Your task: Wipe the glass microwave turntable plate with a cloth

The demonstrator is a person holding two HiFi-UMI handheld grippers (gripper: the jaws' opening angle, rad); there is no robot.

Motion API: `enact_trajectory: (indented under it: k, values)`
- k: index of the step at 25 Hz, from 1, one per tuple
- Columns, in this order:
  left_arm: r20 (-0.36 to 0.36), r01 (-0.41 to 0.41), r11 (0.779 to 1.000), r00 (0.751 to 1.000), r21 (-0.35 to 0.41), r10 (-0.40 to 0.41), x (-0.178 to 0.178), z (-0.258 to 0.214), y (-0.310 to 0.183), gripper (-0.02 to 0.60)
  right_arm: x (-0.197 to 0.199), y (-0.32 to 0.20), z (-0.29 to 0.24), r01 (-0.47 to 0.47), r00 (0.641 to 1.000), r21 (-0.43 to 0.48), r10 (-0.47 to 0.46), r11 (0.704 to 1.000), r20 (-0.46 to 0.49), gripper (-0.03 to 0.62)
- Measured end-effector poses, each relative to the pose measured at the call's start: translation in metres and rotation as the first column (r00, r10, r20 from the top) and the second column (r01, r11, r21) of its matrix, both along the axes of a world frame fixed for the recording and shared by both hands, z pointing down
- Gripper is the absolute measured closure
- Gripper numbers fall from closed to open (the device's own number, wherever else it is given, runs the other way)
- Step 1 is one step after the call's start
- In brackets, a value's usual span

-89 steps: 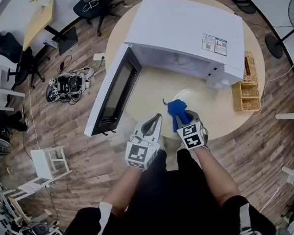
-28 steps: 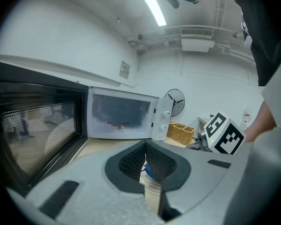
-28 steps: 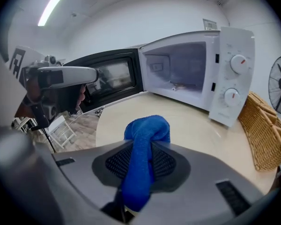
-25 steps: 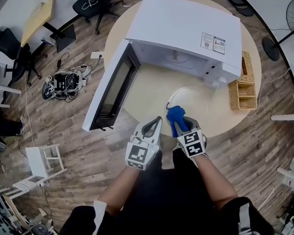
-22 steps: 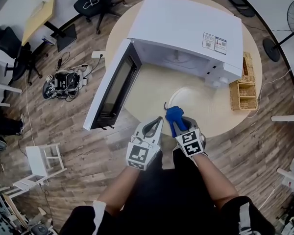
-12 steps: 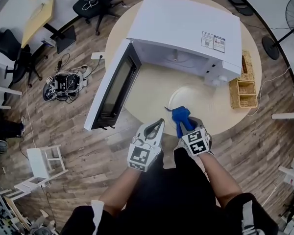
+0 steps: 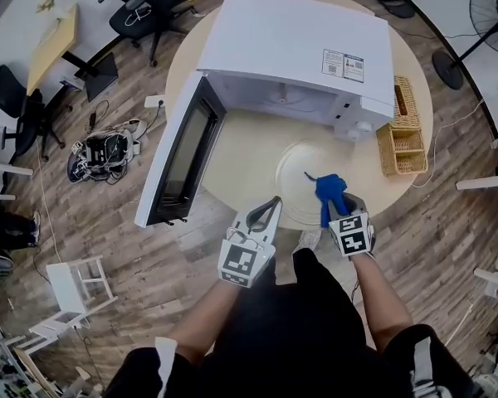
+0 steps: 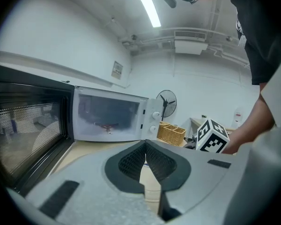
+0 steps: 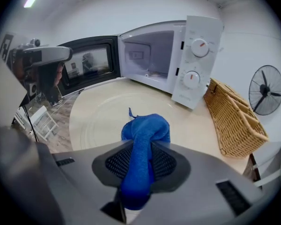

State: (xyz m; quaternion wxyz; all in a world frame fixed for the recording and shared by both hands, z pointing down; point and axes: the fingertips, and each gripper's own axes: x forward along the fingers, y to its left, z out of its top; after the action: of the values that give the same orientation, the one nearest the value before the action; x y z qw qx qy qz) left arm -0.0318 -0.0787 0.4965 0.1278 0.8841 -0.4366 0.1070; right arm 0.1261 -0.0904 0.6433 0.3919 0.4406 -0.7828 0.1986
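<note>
The clear glass turntable plate (image 7: 297, 171) lies flat on the round table in front of the open microwave (image 7: 295, 48); its ribbed rings (image 9: 113, 117) show in the right gripper view. My right gripper (image 7: 333, 204) is shut on a bunched blue cloth (image 7: 329, 191), held over the plate's near right edge. The blue cloth (image 9: 145, 139) sticks out past the jaws. My left gripper (image 7: 266, 210) hovers at the table's near edge, left of the plate, jaws shut (image 8: 145, 150) with nothing between them.
The microwave door (image 7: 180, 162) swings open to the left over the table's edge. A wicker basket (image 7: 401, 138) stands at the right of the microwave. Beyond the table are wooden floor, office chairs (image 7: 141, 7) and a standing fan (image 7: 491, 11).
My right gripper has carried the blue cloth rightward, from the plate's near left edge to its near right edge. The left gripper has barely moved.
</note>
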Motion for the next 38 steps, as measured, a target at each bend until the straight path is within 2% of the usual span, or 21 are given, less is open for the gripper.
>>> enact_trajectory:
  k: [5,10,13,16,18,21,26,30,34,38]
  values:
    - [-0.006,-0.009,1.0,1.0,0.002,0.009,0.004,-0.002,0.001,0.575,0.031,0.0,0.002,-0.06,0.998,0.014,0.06,0.998,-0.026,0.503]
    - [-0.009,-0.019,1.0,1.0,0.015,0.019,0.01,-0.007,-0.002,0.575,0.029,-0.003,-0.008,-0.061,0.998,0.038,0.062,0.997,-0.009,0.503]
    - [-0.017,-0.015,0.999,1.0,0.028,0.015,0.01,-0.014,-0.004,0.575,0.013,-0.009,-0.038,-0.027,0.999,0.116,0.023,0.993,0.04,0.505]
    - [-0.04,-0.001,0.999,0.999,0.048,0.002,0.008,-0.026,-0.01,0.575,-0.005,-0.022,-0.08,-0.017,0.993,0.23,-0.01,0.973,0.119,0.505]
    - [-0.048,0.009,0.998,0.999,0.07,-0.006,0.006,-0.035,-0.015,0.575,-0.016,-0.03,-0.112,-0.03,0.983,0.311,-0.03,0.95,0.183,0.505]
    - [-0.055,0.026,0.994,0.998,0.11,-0.02,0.002,-0.053,-0.021,0.575,-0.029,-0.038,-0.164,-0.051,0.965,0.434,-0.068,0.899,0.255,0.505]
    - [-0.093,0.07,0.976,0.994,0.208,-0.051,-0.003,-0.105,-0.026,0.575,-0.042,-0.037,-0.246,-0.058,0.944,0.63,-0.162,0.775,0.286,0.507]
    - [-0.122,0.096,0.959,0.99,0.265,-0.066,-0.006,-0.137,-0.031,0.575,-0.041,-0.032,-0.294,-0.113,0.922,0.703,-0.19,0.702,0.338,0.507]
    - [-0.114,0.104,0.94,0.991,0.323,-0.071,-0.009,-0.163,-0.031,0.575,-0.041,-0.025,-0.327,-0.155,0.903,0.745,-0.213,0.649,0.374,0.507]
    - [-0.118,0.102,0.929,0.991,0.356,-0.064,-0.012,-0.178,-0.029,0.575,-0.042,-0.02,-0.336,-0.148,0.913,0.76,-0.209,0.632,0.351,0.514]
